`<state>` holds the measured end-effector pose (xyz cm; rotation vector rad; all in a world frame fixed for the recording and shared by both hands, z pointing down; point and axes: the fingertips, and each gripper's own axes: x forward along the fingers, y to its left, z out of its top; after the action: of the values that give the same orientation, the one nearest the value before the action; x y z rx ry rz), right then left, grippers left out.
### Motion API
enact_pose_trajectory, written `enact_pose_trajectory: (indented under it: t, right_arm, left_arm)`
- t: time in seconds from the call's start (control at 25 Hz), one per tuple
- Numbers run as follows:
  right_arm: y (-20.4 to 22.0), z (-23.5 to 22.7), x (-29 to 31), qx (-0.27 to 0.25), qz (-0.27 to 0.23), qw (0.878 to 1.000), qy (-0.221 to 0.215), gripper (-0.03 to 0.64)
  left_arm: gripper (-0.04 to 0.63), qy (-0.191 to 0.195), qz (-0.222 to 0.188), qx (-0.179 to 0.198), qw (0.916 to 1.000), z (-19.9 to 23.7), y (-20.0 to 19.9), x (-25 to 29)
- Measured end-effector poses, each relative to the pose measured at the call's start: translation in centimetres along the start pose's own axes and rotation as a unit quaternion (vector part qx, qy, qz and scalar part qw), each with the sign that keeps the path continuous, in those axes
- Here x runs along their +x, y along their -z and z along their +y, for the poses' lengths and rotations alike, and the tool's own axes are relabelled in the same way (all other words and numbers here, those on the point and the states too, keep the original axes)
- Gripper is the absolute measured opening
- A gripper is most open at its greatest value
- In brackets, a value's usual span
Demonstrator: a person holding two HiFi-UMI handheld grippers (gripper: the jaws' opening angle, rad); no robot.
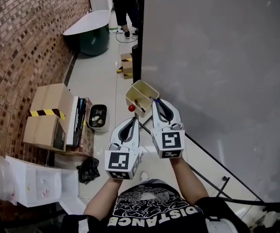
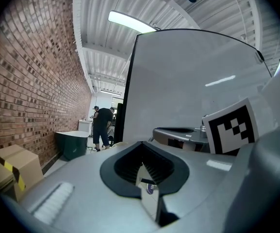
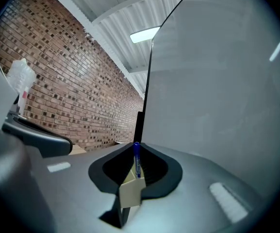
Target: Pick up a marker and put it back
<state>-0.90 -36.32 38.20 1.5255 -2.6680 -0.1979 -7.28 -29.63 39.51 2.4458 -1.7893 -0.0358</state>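
R gripper (image 3: 136,171) pinched on blue marker (image 3: 137,157), upright at the beige tray (image 1: 140,87) by the whiteboard (image 1: 217,57), L gripper (image 2: 143,171) jaws all but together, empty (idle): to put back, centre over tray, lower slow, release only once seated.
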Motion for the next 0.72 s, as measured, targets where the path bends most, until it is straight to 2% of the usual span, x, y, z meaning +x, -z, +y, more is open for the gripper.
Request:
enact_pose_trajectory:
  t: [0.72]
  right_arm:
    - [5.2,-0.5,3.5,-0.005,0.056,0.998,-0.009,0.035]
  left_arm:
    - [0.006,-0.016,0.004,-0.001,0.9999,1.2,-0.4,2.0]
